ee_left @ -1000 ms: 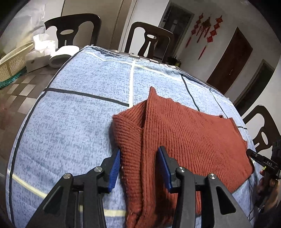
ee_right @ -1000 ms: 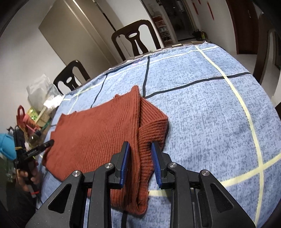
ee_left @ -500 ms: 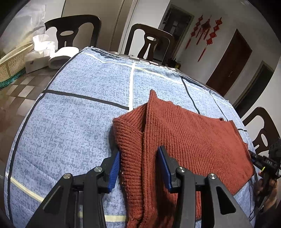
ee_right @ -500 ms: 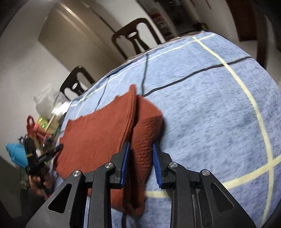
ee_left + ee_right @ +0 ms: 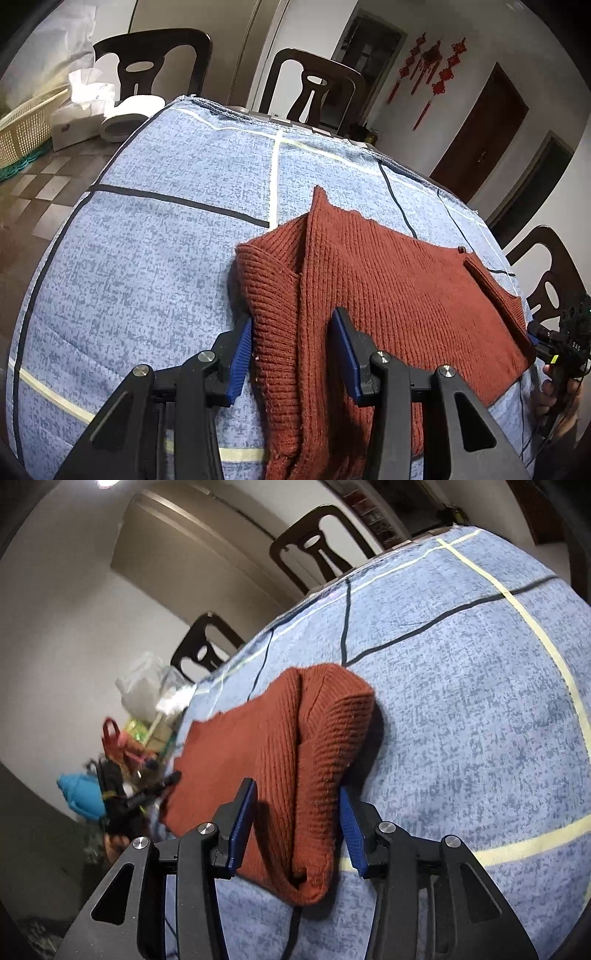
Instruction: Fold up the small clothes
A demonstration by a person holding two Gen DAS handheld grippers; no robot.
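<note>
A rust-red knitted sweater (image 5: 388, 280) lies flat on the blue checked tablecloth (image 5: 166, 258), with a sleeve folded in at each end. My left gripper (image 5: 293, 354) stands open over one folded end, the fold lying between its blue pads. In the right wrist view the sweater (image 5: 258, 746) shows its other folded end. My right gripper (image 5: 297, 827) is opening there, and the thick fold sits loosely between its parted pads. Each gripper also shows small in the other's view, held by a hand: the right gripper (image 5: 535, 330) and the left gripper (image 5: 171, 777).
Dark chairs (image 5: 314, 81) stand round the table. A woven basket (image 5: 26, 136), a tissue box (image 5: 74, 122) and a paper roll (image 5: 129, 118) sit off the cloth's far left. Plastic bags (image 5: 144, 686) and a blue object (image 5: 81, 794) crowd the other end.
The right gripper's jaws have spread apart from the sleeve fold they were pinching, and its view has tipped. The left gripper and the sweater under it have stayed put.
</note>
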